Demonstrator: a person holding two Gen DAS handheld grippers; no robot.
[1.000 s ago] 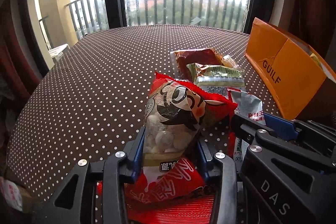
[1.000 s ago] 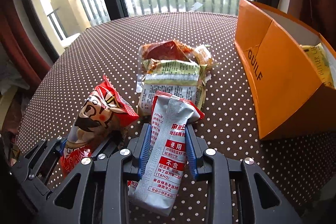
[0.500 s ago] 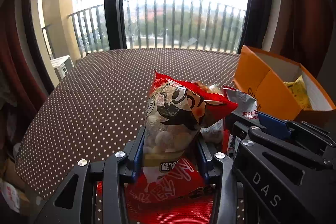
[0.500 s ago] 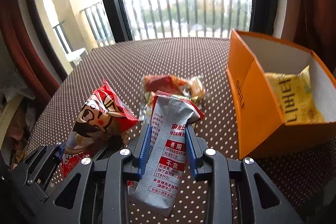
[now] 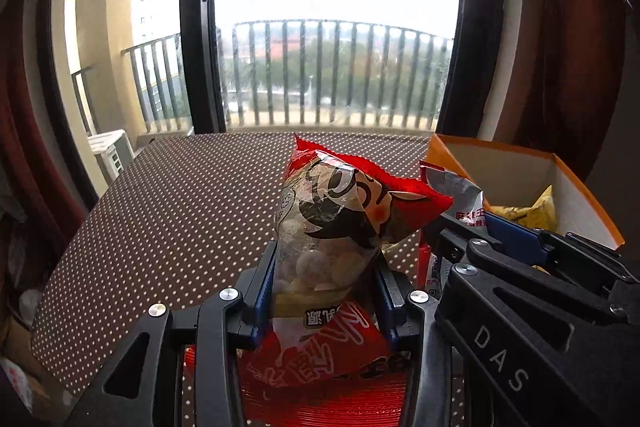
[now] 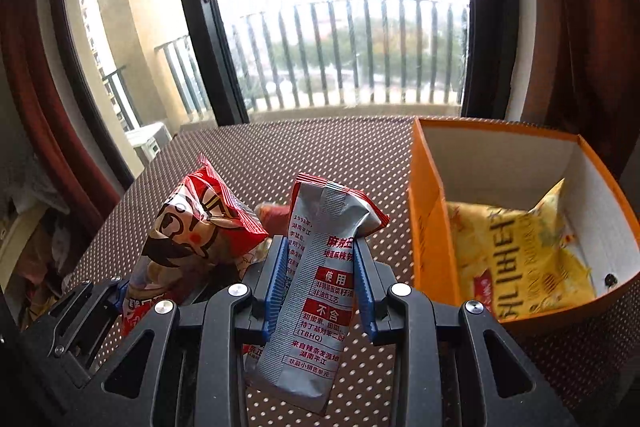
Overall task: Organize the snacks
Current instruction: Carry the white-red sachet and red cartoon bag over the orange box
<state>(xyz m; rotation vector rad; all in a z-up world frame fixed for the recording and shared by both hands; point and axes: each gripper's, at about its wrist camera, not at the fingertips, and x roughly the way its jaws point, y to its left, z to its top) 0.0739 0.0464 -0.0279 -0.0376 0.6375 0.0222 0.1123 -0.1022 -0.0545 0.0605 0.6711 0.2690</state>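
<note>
We see the left tongs (image 5: 324,291) clamped on the red snack bag (image 5: 344,211); right tongs (image 6: 320,291) pinching the silver packet (image 6: 320,267), both raised for the orange box (image 6: 424,227) at right.

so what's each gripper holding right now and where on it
The left gripper is shut on the red cartoon-face snack bag, pinched across its lower middle. The right gripper is shut on the silver and red packet, pinched around its middle.

High-rise home room, brown white-dotted tablecloth (image 5: 168,211), dark red curtains (image 6: 36,75), black-framed balcony door (image 5: 200,27), grey metal railing (image 5: 320,75)
</note>
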